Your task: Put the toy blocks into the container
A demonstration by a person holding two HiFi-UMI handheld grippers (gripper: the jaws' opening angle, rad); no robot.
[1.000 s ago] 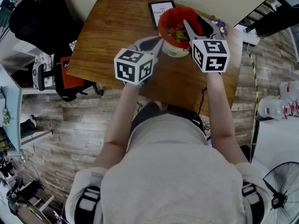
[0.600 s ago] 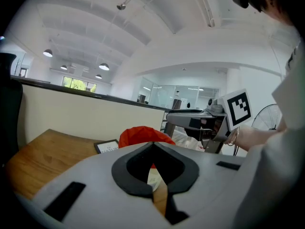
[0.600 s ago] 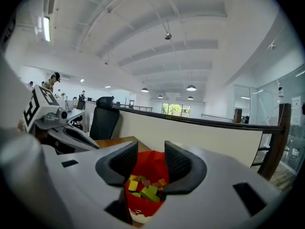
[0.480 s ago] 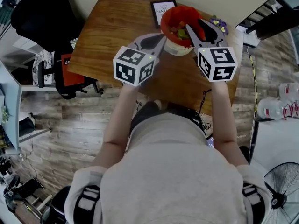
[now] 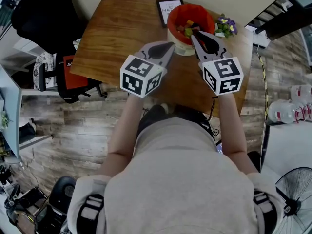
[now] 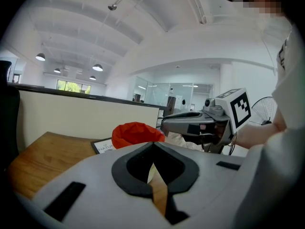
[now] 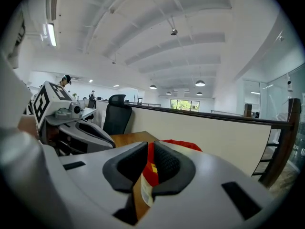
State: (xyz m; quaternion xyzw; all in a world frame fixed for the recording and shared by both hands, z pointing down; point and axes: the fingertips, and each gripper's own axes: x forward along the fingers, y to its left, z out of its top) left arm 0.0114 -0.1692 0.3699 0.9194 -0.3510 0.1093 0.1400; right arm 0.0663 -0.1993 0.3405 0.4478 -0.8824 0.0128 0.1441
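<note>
Beside container | left gripper fingers together | right gripper fingers just closing, empty | blocks half-hidden

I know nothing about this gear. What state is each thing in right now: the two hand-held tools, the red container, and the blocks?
Left tool: shut, empty.
Right tool: jaws have just been closing; a narrow gap is left, with nothing between them.
Container: upright, open at the top, red-lined, holding blocks.
Toy blocks: lying inside the container.
</note>
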